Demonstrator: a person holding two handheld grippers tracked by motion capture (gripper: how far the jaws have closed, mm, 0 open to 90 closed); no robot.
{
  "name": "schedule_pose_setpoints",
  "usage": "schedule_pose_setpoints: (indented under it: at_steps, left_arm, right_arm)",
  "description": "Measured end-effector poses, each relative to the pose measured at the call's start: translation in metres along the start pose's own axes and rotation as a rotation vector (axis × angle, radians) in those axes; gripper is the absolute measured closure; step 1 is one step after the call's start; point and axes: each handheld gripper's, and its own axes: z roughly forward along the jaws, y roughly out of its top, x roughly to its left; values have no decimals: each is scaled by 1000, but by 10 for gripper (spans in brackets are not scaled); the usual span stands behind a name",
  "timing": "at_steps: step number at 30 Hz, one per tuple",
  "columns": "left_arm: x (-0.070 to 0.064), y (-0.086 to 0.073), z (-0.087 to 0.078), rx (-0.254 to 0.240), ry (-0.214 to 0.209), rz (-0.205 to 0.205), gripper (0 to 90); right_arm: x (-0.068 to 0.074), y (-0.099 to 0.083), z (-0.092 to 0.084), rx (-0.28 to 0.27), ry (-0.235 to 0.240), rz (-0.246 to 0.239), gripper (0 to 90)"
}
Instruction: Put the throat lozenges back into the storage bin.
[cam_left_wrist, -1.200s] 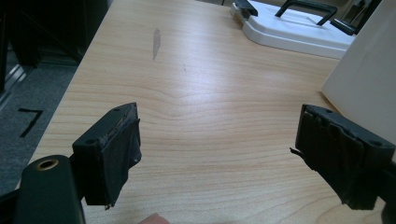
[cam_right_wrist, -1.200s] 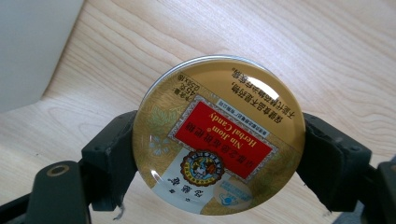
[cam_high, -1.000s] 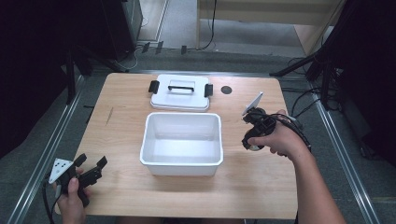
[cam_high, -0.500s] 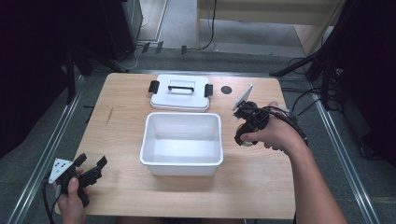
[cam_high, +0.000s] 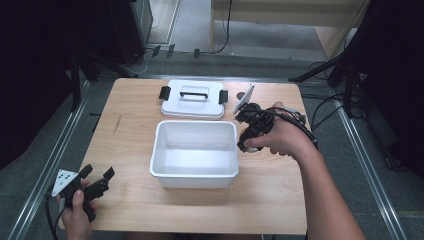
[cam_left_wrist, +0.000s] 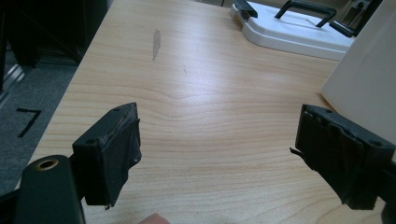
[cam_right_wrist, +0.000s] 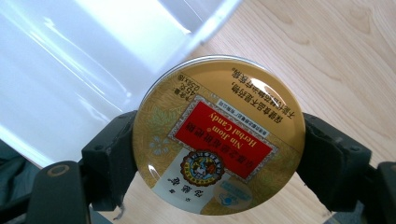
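We see a light wooden table (cam_high: 130, 125) with rounded corners, standing on a grey floor (cam_high: 30, 165). A white rectangular tub (cam_high: 195, 172) sits near the table's middle, open at the top. Just behind it, toward the far edge, a white lid (cam_high: 192, 102) with a black handle and black side clips lies flat. A short dark scuff (cam_left_wrist: 156, 38) marks the wood left of the tub.

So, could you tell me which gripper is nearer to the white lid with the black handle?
The right gripper, shut on a candy tin, sits just right of the lid, by the white tub. The left gripper hovers open at the table's near-left corner, far away.
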Motion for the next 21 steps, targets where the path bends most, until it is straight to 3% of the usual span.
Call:
schedule_pose_setpoints:
  at_steps: [21]
  left_arm:
    - [0,0,0,-1,-2,-4,148]
  right_arm:
    - [32,33,3,-13,28,-73,203]
